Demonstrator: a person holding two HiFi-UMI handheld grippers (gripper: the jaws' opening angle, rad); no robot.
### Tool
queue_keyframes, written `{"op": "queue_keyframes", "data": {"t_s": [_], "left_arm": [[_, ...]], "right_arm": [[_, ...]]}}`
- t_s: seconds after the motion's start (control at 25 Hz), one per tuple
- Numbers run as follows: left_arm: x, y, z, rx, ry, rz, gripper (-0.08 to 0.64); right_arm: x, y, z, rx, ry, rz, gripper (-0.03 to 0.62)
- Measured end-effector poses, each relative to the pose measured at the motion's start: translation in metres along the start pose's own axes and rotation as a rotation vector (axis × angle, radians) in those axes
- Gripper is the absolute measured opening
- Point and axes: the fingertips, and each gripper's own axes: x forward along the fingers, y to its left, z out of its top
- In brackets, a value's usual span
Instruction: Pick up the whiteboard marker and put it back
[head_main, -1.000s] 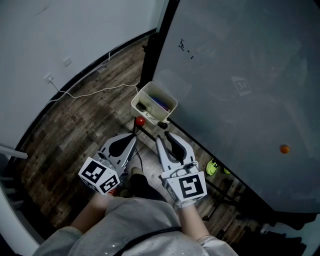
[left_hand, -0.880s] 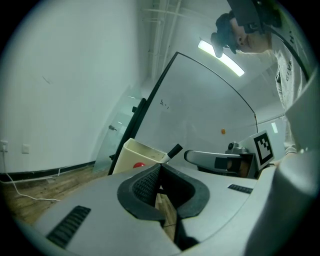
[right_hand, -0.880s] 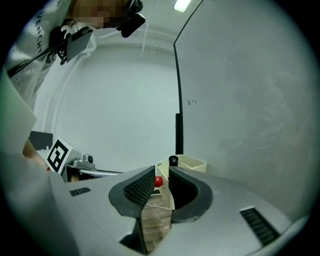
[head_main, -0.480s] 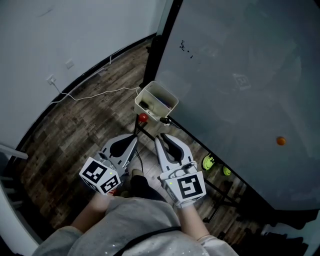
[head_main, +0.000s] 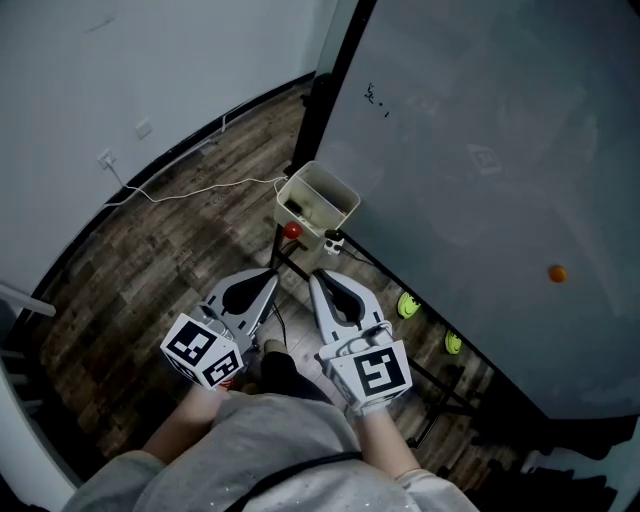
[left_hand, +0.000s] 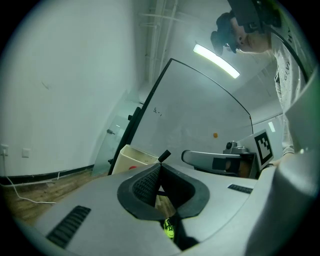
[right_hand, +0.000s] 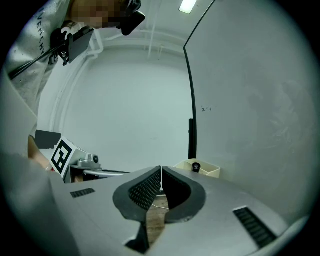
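Observation:
A cream bin hangs at the whiteboard's lower left corner. A black-capped marker sticks out at the bin's near corner, also seen in the left gripper view as a marker tip and in the right gripper view as a black cap. My left gripper and right gripper are held side by side just short of the bin, over the wooden floor. Both are shut with nothing between the jaws. The bin's inside is dark and mostly hidden.
A red ball sits under the bin on the dark stand. Two yellow-green objects lie by the stand's foot. An orange magnet is stuck on the board. A white cable runs over the floor toward the wall.
The head view has drifted, so the bin and board sit slightly higher and further right in the picture. Both grippers stay shut, held close together as before.

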Motion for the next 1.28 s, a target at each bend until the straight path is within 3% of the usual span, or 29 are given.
{"op": "queue_keyframes", "data": {"t_s": [1.28], "left_arm": [[-0.032,-0.011,0.008,0.003,-0.025,-0.009,0.011]], "right_arm": [[-0.011,0.036,0.013,-0.042,-0.012,0.019,0.018]]}}
